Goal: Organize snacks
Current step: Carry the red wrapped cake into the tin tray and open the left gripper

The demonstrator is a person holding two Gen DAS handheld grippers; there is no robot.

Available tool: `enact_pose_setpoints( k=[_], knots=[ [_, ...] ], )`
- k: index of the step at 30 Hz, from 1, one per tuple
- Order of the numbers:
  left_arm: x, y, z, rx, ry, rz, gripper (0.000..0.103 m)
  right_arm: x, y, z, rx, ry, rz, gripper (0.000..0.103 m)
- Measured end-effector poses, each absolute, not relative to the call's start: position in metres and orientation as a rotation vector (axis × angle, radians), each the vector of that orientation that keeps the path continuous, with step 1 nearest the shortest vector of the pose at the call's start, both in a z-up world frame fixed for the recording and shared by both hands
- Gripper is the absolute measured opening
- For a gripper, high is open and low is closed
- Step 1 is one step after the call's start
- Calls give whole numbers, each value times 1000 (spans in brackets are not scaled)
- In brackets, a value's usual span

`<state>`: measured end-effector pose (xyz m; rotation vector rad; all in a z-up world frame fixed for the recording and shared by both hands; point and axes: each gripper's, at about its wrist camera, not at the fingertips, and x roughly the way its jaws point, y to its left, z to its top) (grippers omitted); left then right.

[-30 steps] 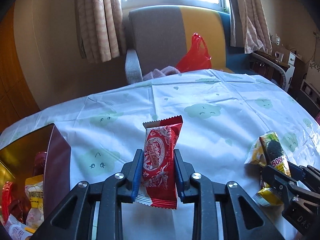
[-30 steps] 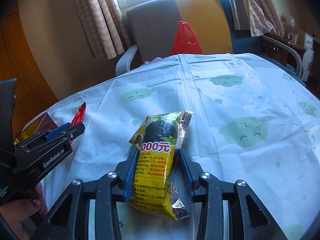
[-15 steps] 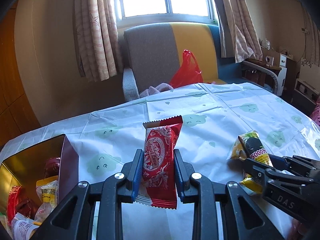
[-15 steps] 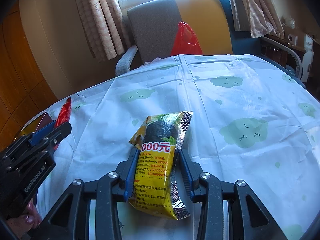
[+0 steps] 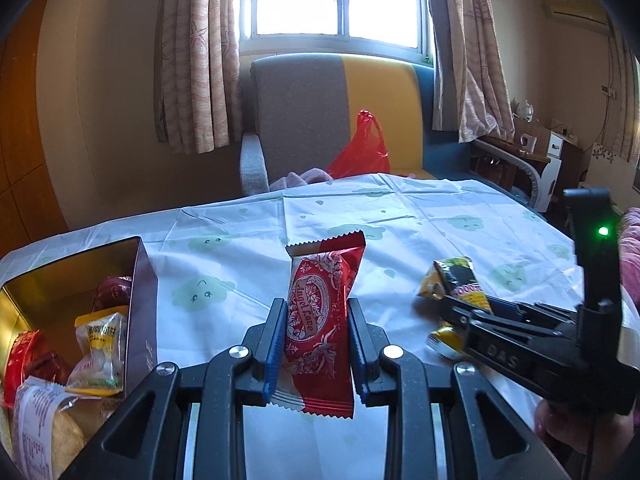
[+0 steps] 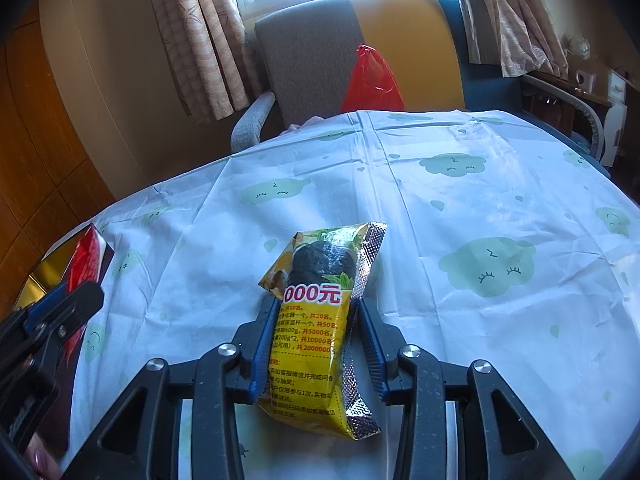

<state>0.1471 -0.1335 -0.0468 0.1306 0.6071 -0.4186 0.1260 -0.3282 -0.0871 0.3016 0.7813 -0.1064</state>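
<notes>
Left wrist: red snack packet [image 5: 320, 328] upright lengthwise in left tongs [image 5: 318, 344] (clamped)

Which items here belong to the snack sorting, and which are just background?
Job:
- red snack packet, clamped in left tool
- yellow snack packet, clamped in right tool
- gold box holding snacks

Background:
- red plastic bag
- armchair
- curtains

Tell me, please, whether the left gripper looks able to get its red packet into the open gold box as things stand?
Probably yes. The left gripper is shut on the red packet, and the gold box beside it stands open-topped, with room above its snacks.
</notes>
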Motion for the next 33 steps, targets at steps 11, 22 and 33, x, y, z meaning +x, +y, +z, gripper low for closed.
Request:
enact_pose_setpoints(
  k=[11,22,33],
  knots=[
    [117,-110,-35,66,604,-453,29,126,-329,-87,297,780,-110,40],
    [98,-87,-28,42,604,-429,29,125,-319,-83,233,760,-136,34],
    [94,-60,-18,39,614,-340,29,118,-312,-76,206,714,-122,32]
  ],
)
